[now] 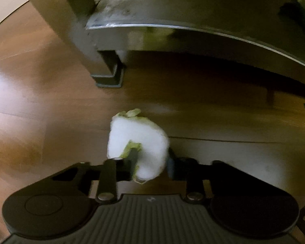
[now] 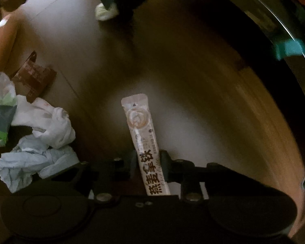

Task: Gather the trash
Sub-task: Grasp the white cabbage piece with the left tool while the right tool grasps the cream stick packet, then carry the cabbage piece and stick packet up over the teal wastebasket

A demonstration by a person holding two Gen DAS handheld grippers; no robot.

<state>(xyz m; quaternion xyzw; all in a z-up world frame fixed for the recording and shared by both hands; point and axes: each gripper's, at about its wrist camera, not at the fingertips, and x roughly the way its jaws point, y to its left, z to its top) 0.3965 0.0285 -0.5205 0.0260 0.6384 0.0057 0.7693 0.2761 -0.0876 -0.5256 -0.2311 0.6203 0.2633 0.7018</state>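
Left tongs (image 1: pixel 150 162): narrowed onto a white crumpled wad (image 1: pixel 138 142) with green flecks; the pads press on its near end, and the bulk of it juts ahead of the tips.
Right tongs (image 2: pixel 147 166): narrowed onto a stick sachet (image 2: pixel 141 134), gripped low on its printed end.
Sachet's long axis: runs straight out ahead between the fingers, with the sealed end farthest from the tongs.
Wad relative to floor: just over the wooden floor (image 1: pixel 40 101); contact cannot be told.
Beyond the left tongs: a metal furniture leg (image 1: pixel 103 69) stands ahead and slightly left, well apart from the wad.
Beside the right tongs: a loose heap of crumpled paper and bags (image 2: pixel 40 134) lies to the left, with a brown wrapper (image 2: pixel 34 75) beyond it.
Judged next: both pieces seem ready to be lifted; the heap is nearer the right tongs.
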